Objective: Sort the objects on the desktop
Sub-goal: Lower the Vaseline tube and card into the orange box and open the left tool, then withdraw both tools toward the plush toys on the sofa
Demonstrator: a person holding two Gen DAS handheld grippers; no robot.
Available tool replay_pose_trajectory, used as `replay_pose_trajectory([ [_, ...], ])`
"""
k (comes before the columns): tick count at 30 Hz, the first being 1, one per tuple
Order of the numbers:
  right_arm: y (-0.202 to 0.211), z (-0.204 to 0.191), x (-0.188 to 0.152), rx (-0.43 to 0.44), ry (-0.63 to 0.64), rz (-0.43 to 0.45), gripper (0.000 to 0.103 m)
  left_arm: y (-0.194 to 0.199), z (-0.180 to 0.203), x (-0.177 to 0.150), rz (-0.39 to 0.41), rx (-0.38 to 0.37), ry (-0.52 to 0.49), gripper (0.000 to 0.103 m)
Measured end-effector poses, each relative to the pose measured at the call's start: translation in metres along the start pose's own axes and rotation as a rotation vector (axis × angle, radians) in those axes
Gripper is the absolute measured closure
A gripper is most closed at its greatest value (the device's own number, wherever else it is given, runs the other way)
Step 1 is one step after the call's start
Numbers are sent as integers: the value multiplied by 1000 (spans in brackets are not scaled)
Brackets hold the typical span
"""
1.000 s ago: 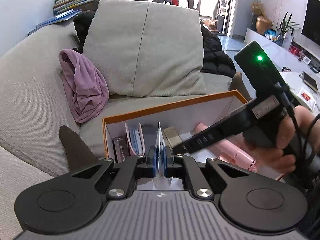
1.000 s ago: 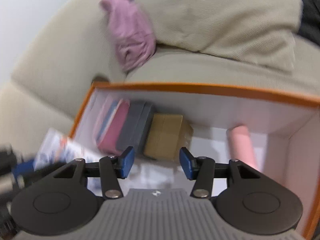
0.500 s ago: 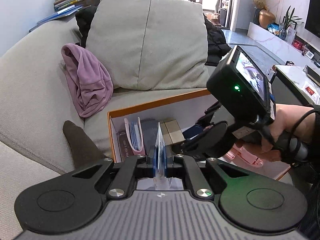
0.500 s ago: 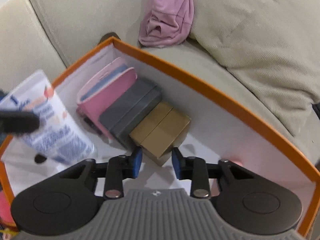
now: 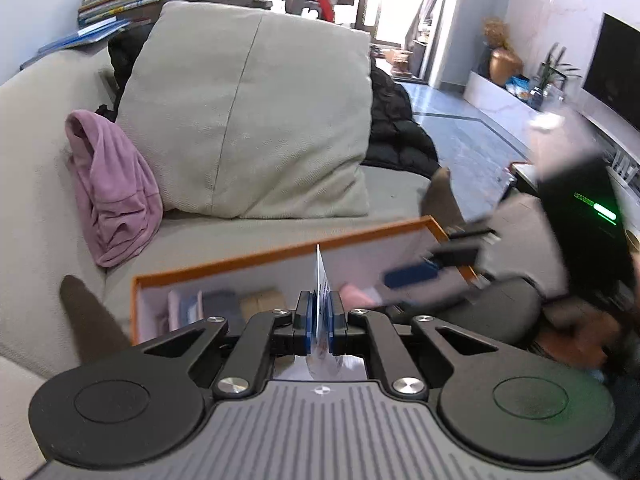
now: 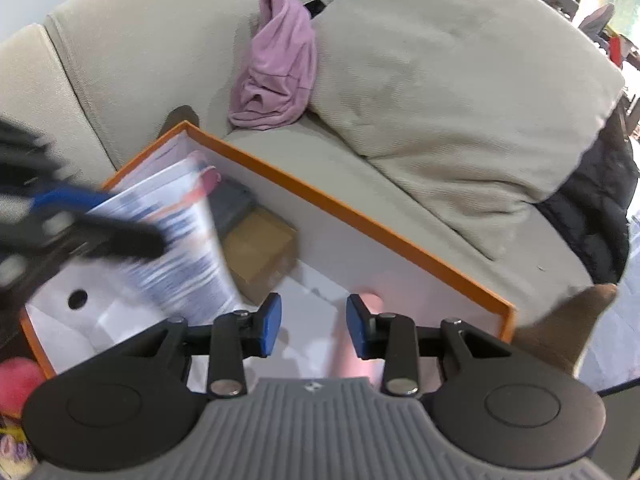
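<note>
On the beige sofa sits an orange-rimmed box with white inner walls. Along its far wall stand a pink case, a dark grey case and a brown cardboard packet, side by side and touching, with the pink one nearest the box's corner at about ten o'clock in the right wrist view. A pink tube lies on the box floor just beyond the right tongs. The right tongs are partly parted above the box floor, with nothing between their blue pads; their jaws closed and have just been opening a little again. The left tongs are clamped on a flat printed sachet, held on edge so only its thin side shows in the left wrist view. From the right wrist view the sachet appears as a blurred white, blue and orange sheet held over the box's left half, at about nine o'clock. A purple cloth lies crumpled against the sofa back at twelve o'clock, beside a large beige cushion. A black jacket lies at three o'clock behind the cushion
</note>
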State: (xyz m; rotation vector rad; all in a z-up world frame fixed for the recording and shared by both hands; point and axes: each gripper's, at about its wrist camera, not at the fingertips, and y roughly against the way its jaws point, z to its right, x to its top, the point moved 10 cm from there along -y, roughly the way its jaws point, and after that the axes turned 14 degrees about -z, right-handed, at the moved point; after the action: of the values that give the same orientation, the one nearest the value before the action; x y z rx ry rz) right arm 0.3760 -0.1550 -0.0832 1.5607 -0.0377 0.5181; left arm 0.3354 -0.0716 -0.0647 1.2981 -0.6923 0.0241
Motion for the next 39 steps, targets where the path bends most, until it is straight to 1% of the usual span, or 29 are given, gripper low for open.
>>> replay_pose_trajectory([
  [2,1,7,-7,2,-20,0,65,-14,1,9,0,31,-3,96],
  [4,-4,12,-10,14,-35,-2,65,-31,2,16,-16,56,-3,96],
  [6,-9,13,-12,25,-43,-4,65,-43,0,20,-18,99,-8,96],
  [9,-17,11,-13,48,-43,-4,65,-63,-5,23,-25,144,1,96],
  [12,-23,9,-15,64,-46,-6,65,-80,-8,18,-80,150,27,96],
  [14,-26,8,-16,70,-45,-10,65,-83,-8,17,-71,175,17,95],
  [15,-27,8,-16,72,-45,-13,65,-83,-7,17,-71,174,20,95],
  [18,-28,7,-18,71,-50,-15,65,-82,-6,18,-70,141,35,95],
  [19,-27,7,-18,70,-54,-13,65,-79,-5,19,-60,139,37,94],
  [21,-22,6,-20,70,-58,-5,65,-68,-7,21,-38,143,41,86],
  [22,-20,5,-20,69,-59,0,65,-62,-6,23,-28,140,43,84],
  [29,10,-10,-33,62,-66,67,64,11,2,13,48,129,48,82],
  [34,32,-20,-52,78,-94,98,64,59,14,-17,67,135,50,78],
  [37,48,-27,-69,92,-110,123,64,83,20,-44,65,149,44,75],
  [39,62,-35,-83,105,-116,159,64,97,24,-66,55,160,36,70],
])
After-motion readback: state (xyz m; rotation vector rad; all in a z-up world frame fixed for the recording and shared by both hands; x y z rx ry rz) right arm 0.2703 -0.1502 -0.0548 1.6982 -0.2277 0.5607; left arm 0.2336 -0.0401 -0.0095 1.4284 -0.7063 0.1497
